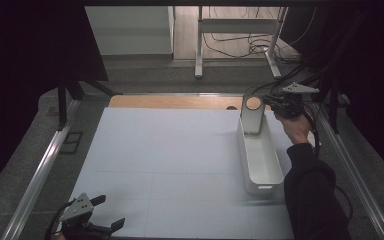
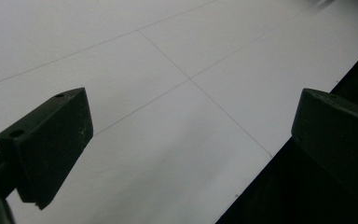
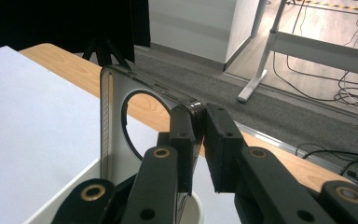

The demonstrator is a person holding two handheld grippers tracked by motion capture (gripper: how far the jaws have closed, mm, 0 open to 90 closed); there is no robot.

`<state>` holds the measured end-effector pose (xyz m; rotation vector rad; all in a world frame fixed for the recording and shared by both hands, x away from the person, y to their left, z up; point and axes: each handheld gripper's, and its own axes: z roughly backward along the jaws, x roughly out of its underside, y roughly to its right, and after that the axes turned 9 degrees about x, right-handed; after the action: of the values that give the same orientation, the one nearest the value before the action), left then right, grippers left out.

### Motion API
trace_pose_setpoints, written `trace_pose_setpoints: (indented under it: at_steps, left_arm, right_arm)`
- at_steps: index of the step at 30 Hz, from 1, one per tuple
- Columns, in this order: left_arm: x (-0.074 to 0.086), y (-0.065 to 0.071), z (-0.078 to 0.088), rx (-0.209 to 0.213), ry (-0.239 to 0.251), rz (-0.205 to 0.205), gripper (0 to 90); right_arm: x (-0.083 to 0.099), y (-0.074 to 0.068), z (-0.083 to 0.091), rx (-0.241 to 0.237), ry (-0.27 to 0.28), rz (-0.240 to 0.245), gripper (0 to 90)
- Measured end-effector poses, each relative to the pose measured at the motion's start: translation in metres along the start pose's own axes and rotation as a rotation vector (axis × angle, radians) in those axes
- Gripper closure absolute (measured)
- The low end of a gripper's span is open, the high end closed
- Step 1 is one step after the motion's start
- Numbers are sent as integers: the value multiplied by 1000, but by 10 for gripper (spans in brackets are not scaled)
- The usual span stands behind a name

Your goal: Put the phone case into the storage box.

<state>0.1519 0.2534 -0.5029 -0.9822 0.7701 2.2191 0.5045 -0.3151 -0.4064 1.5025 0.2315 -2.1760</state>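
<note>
Right gripper view, hand-held gripper (image 3: 199, 149) pinching flat grey holed plate (image 3: 116, 126), smooth.

Right gripper (image 3: 199, 140): two black jaws rise from bottom centre, closed on the thin upper edge of a grey flat plate (image 3: 114, 135) with a large round hole. Plate stands upright, lower end inside a white bin (image 3: 65, 198), bin rim at bottom left. White sheet (image 3: 32, 116) spreads left, over a wooden tabletop (image 3: 70, 70) whose edge runs diagonally. Beyond: grey floor, white table legs (image 3: 261, 56), loose cables (image 3: 340, 88) at far right.
</note>
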Motion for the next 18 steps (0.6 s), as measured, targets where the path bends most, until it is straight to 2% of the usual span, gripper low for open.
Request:
trace_pose_setpoints:
  at_steps: [6, 18]
  left_arm:
    - [0, 0, 0, 0, -2, 0, 0]
    - [0, 0, 0, -1, -5, 2, 0]
  right_arm:
    - [6, 2, -2, -4, -7, 7, 812]
    - [15, 6, -5, -10, 11, -14, 812]
